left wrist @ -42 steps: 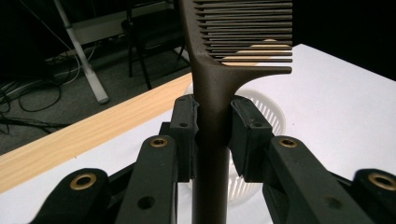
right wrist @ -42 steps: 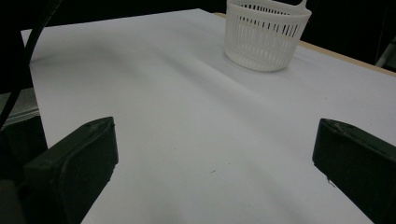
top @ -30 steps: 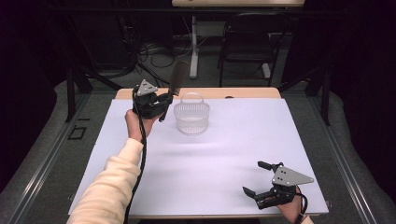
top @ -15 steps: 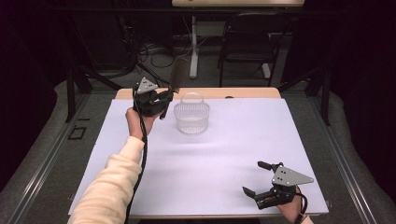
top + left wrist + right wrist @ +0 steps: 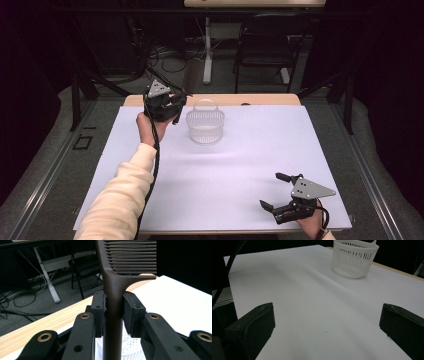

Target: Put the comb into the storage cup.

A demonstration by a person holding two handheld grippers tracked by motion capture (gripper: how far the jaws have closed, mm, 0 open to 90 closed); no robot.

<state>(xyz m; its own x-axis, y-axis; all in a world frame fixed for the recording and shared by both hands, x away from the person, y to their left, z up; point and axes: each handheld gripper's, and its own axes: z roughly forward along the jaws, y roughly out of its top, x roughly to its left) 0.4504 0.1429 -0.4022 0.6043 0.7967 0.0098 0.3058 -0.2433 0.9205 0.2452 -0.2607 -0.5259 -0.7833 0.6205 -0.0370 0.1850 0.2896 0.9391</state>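
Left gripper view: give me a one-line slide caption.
Left gripper clamps a dark comb by its handle, above a white basket.

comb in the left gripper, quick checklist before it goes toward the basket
1. Grip on the comb: ok, the left gripper has its jaws clamped on the handle from both sides.
2. Comb angle: ok, it runs straight between the jaws, teeth beyond them.
3. Basket upright and open: ok, it stands on the white sheet with the handle up.
4. Left gripper close to the basket: ok, just to the basket's left in the high view.
5. Basket contents: cannot tell.
6. Right gripper out of the way: ok, jaws open, at the near right corner.
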